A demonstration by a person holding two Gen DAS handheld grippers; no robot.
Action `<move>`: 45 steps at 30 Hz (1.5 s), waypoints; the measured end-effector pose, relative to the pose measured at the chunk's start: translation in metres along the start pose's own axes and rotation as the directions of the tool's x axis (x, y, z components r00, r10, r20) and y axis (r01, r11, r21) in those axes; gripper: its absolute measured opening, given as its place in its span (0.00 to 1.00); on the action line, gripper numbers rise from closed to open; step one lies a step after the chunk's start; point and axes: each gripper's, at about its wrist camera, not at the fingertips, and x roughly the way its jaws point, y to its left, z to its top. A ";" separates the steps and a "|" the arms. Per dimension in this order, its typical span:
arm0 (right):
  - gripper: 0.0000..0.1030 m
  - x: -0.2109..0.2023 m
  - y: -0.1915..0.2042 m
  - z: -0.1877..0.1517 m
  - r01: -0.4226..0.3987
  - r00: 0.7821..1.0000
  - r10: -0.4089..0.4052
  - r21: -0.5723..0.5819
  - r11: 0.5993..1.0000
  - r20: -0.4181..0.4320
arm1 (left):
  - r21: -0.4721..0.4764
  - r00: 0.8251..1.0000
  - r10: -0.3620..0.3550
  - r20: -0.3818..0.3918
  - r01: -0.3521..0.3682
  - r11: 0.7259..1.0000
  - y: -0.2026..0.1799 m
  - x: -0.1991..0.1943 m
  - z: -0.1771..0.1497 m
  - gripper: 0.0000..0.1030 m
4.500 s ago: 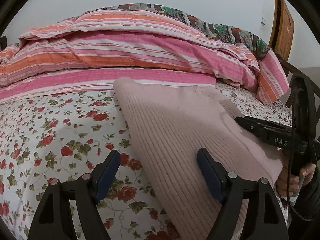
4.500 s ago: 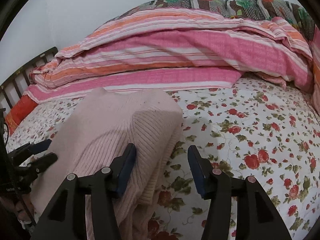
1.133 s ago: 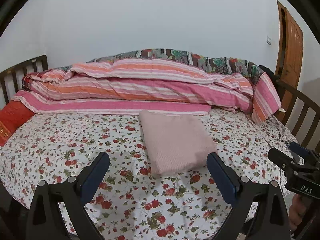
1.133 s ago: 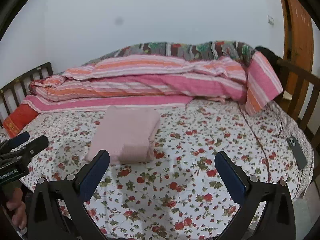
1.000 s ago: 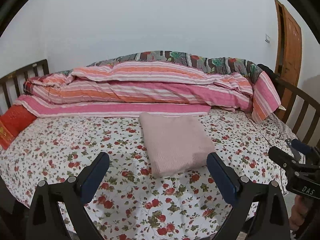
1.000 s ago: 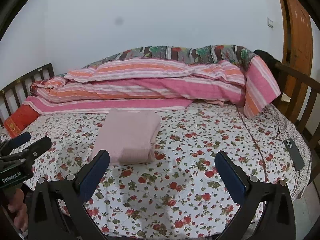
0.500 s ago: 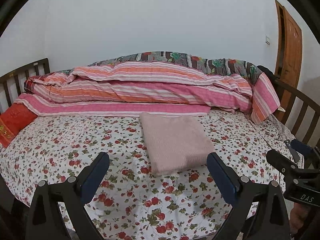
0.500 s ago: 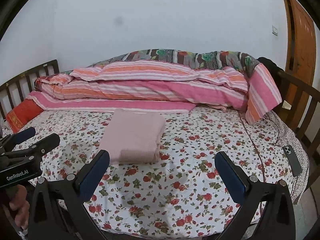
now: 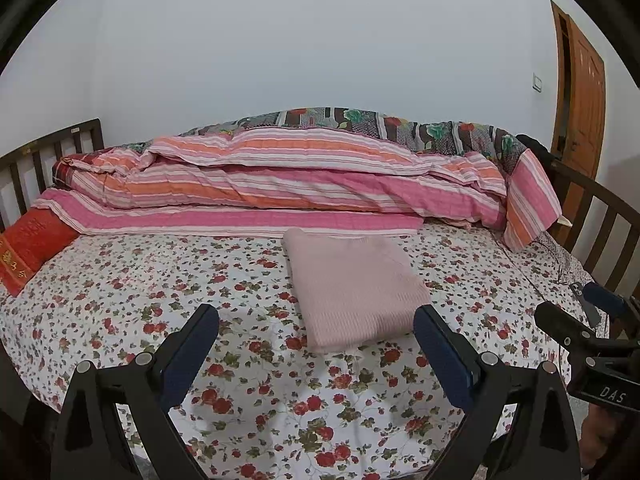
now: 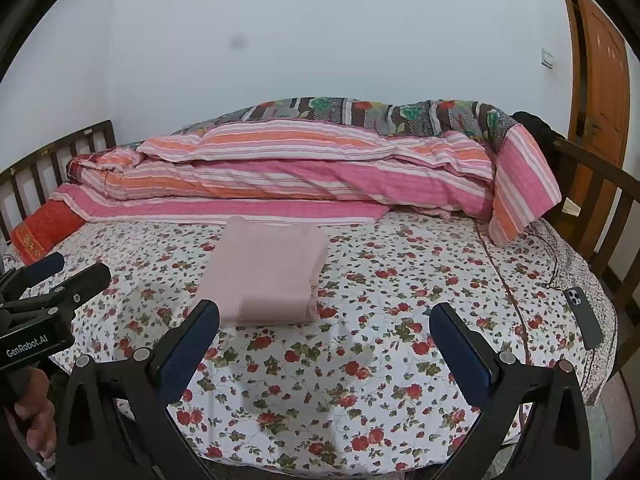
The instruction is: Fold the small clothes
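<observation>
A pink knitted garment [image 9: 352,288] lies folded into a neat rectangle on the bed [image 9: 160,280], on the floral sheet, near the middle of the mattress and just in front of the striped pink and orange quilt [image 9: 280,184] heaped along the far side. Its far edge sits close to the quilt's lowest pink band; whether the two touch is hard to tell from either view.

The left gripper [image 9: 316,354] is held back at the near edge of the bed with its jaws spread wide and nothing between them. The garment's near edge shows in the gap between the blue-padded fingers [image 9: 188,356], well apart from them. The right gripper [image 10: 326,352] is likewise wide apart and empty, at the near edge of the mattress, with the garment lying ahead and to its left.

In the right wrist view the left gripper appears at the left edge, and part of the hand [image 10: 38,416] that grips its handle shows below it. In the left wrist view the right gripper shows at the right edge.

A red cushion [image 9: 28,248] lies at the left end of the bed by the slatted wooden headboard [image 9: 48,152]. A dark phone [image 10: 584,316] lies on the sheet near the right edge of the mattress. A wooden door [image 10: 600,92] stands in the wall on the right.
</observation>
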 end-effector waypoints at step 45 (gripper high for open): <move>1.00 -0.003 -0.003 -0.001 0.004 1.000 -0.004 0.017 1.000 0.005 | 0.004 1.000 0.010 0.003 -0.010 1.000 -0.004 -0.004 -0.001 0.96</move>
